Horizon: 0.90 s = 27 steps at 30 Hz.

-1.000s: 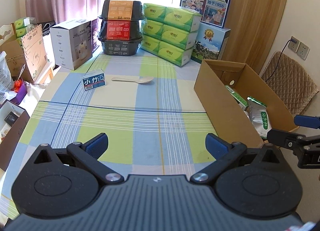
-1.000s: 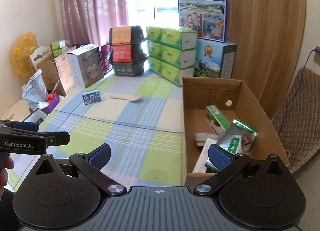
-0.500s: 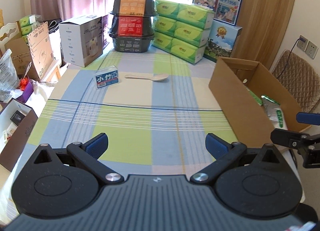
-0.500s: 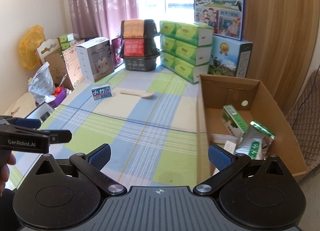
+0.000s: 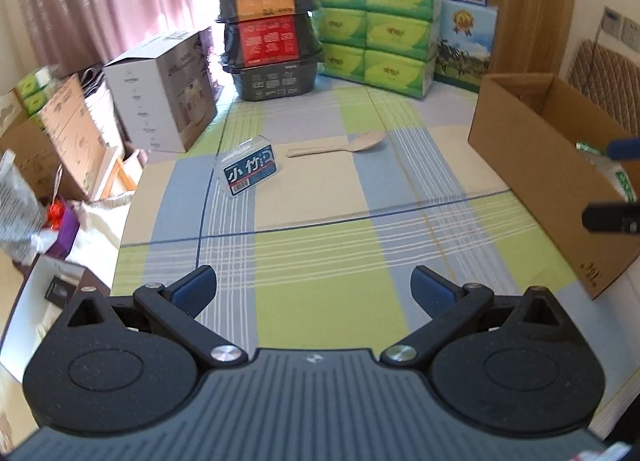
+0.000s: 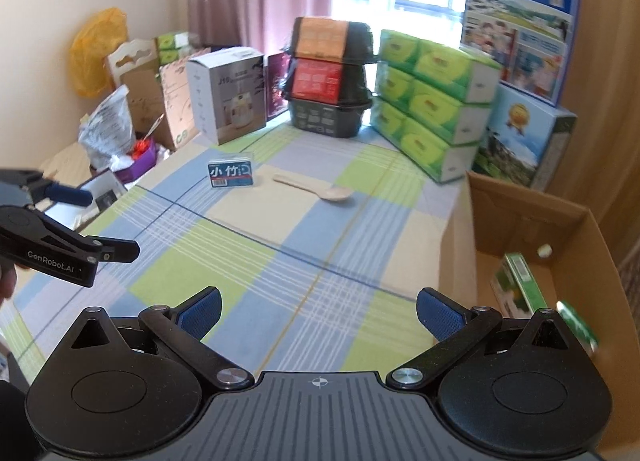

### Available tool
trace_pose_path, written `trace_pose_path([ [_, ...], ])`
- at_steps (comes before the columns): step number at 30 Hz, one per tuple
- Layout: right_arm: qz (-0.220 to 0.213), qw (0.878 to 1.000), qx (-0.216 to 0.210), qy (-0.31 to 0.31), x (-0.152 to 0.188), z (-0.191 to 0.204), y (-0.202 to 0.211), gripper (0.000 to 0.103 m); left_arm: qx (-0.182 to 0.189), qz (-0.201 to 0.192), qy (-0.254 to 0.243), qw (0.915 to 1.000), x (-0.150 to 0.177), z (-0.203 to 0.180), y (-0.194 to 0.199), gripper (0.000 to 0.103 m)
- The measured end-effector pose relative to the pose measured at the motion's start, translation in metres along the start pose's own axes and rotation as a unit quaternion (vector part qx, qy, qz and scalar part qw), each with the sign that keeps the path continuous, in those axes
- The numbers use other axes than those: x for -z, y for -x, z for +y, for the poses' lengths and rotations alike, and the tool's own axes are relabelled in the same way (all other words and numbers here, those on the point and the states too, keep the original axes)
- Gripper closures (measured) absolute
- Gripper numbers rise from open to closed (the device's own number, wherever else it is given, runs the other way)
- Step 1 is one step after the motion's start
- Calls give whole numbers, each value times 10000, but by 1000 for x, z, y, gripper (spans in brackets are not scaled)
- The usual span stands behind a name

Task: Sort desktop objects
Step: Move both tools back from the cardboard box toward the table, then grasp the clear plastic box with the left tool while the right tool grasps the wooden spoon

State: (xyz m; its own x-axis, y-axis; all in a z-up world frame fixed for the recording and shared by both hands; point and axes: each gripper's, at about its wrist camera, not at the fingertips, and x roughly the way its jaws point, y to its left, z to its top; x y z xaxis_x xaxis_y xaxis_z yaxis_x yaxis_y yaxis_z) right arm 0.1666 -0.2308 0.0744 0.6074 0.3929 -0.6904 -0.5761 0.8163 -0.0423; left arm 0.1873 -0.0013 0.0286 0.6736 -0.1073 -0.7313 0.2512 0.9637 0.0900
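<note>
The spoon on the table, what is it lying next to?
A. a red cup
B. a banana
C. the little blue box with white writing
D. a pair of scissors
C: the pale spoon lies flat on the checked tablecloth, just to one side of the small blue box, apart from it, not touching; no cup, banana or scissors show.

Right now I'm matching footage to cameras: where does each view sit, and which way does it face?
Left wrist: on the left gripper, facing across the checked table toward the blue pack and spoon; open fingers show.
Right wrist: on the right gripper, facing likewise, over the cardboard box; open fingers show.
Shared: pack, spoon, box, and each other's gripper.
</note>
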Motion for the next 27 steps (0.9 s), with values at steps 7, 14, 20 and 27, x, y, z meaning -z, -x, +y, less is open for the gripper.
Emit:
trace_pose_path([
  [7, 262, 9949, -302, 931, -30, -1, -56, 2, 192, 127, -1180, 9927, -21, 15, -40, 1],
  [14, 434, 9827, -659, 1673, -63, -9, -113, 2, 521, 195, -1947, 9793, -47, 39, -88, 2],
  [20, 617, 9725, -781, 2105, -84, -18, -169, 5, 675, 188, -2262, 9716, -68, 61, -128, 2],
  [27, 1047, 9602, -874, 2437, -97, -33, -230, 13, 731, 410, -2665, 9602, -90, 73, -180, 7],
])
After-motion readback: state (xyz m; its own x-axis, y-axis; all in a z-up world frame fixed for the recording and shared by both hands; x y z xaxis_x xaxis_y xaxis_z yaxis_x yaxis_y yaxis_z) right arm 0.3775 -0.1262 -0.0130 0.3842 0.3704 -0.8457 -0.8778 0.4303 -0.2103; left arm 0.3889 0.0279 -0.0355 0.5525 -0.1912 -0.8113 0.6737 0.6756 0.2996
